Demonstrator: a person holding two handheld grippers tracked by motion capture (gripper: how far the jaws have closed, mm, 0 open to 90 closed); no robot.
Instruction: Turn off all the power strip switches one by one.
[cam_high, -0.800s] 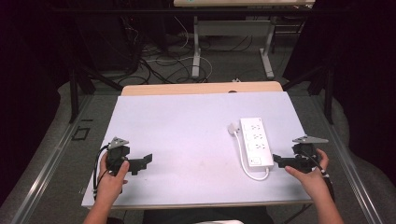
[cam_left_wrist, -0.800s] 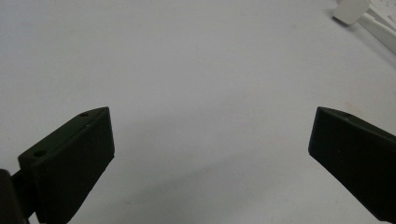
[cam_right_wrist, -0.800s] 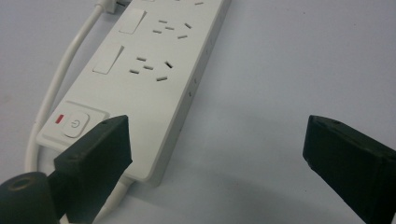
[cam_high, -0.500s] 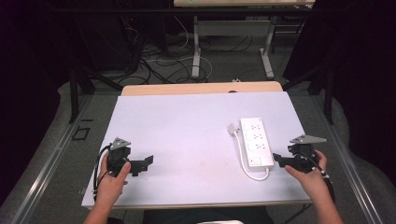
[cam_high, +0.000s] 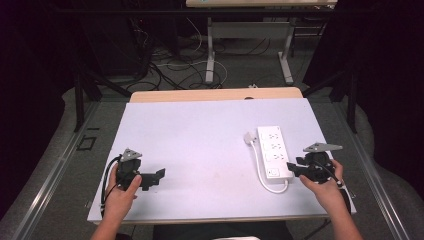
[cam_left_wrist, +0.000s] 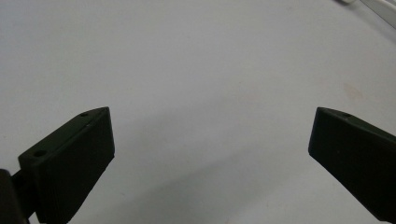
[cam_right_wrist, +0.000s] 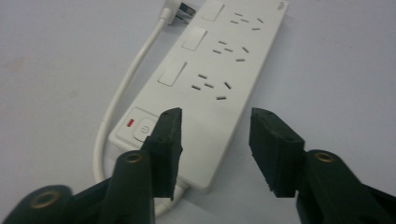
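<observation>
I've got the white power strip (cam_high: 274, 151) lying flat on the right half of the pale worktop (cam_high: 200, 140), its long axis running away from me towards the far edge, slightly slanted. The switch end with the red light faces my side, and the outlets march off towards the far end. Its white cable (cam_high: 260, 172) loops out of the near end and runs up along the left side to the plug (cam_high: 249, 137) resting by the far corner.

My right hand-held gripper (cam_high: 295, 170) sits low at the strip's near end, jaws parted, one over the strip's near end by the switch (cam_right_wrist: 143, 128) and one over bare worktop beside it, not pressing on it.

My left hand-held gripper (cam_high: 156, 176) is well apart on the left, jaws spread wide over bare worktop, holding nothing.
</observation>
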